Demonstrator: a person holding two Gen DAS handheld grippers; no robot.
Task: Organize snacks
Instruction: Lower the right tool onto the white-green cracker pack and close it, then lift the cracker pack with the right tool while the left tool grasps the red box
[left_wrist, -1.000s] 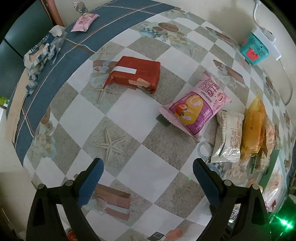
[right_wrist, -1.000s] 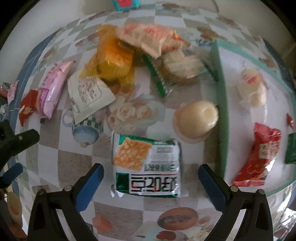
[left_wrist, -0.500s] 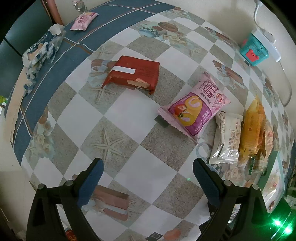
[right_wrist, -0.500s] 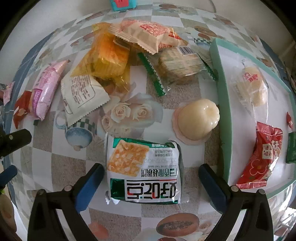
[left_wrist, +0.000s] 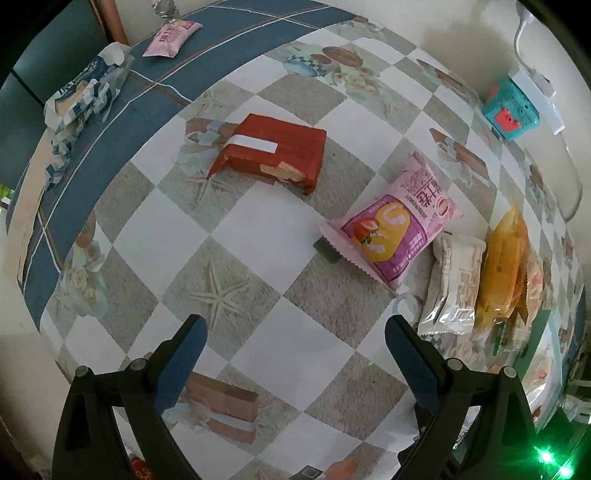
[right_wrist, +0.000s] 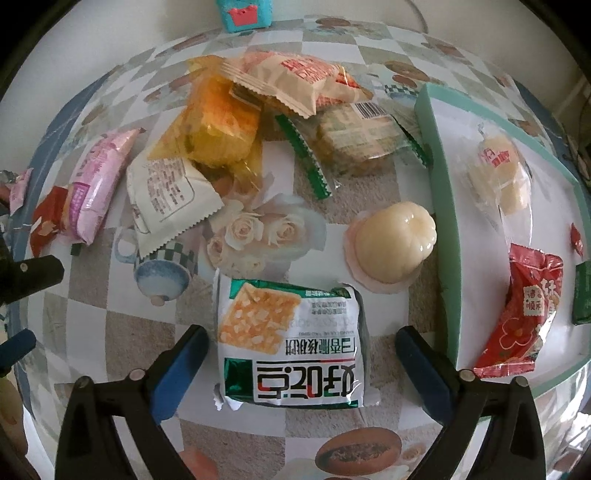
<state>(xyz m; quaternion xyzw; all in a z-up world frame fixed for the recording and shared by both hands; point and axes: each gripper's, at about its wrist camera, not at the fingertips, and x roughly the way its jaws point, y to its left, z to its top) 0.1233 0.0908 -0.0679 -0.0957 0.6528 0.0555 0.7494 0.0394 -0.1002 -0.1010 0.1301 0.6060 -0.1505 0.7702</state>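
A green-and-white cracker packet (right_wrist: 290, 341) lies flat between the blue fingers of my right gripper (right_wrist: 301, 349), whose jaws are closing; the pads stand just off its sides. A pale jelly cup (right_wrist: 395, 245) sits just beyond it, beside the green-rimmed tray (right_wrist: 445, 236), which holds a red packet (right_wrist: 524, 317) and a clear-wrapped bun (right_wrist: 504, 173). My left gripper (left_wrist: 295, 339) hangs open over bare tablecloth. Ahead of it lie a red packet (left_wrist: 271, 153) and a pink strawberry-cake packet (left_wrist: 395, 225).
A heap of snacks lies behind the cracker packet: an orange cake packet (right_wrist: 218, 125), a white packet (right_wrist: 170, 195), a beige packet (right_wrist: 295, 81), a green-edged biscuit pack (right_wrist: 354, 136). A teal toy (left_wrist: 511, 109) stands by the wall. A crumpled blue-and-white wrapper (left_wrist: 77, 99) lies at the far left.
The right gripper has come down and forward over the cracker packet, which now lies between its fingers, and the fingers have drawn slightly inward. The left gripper has stayed in place.
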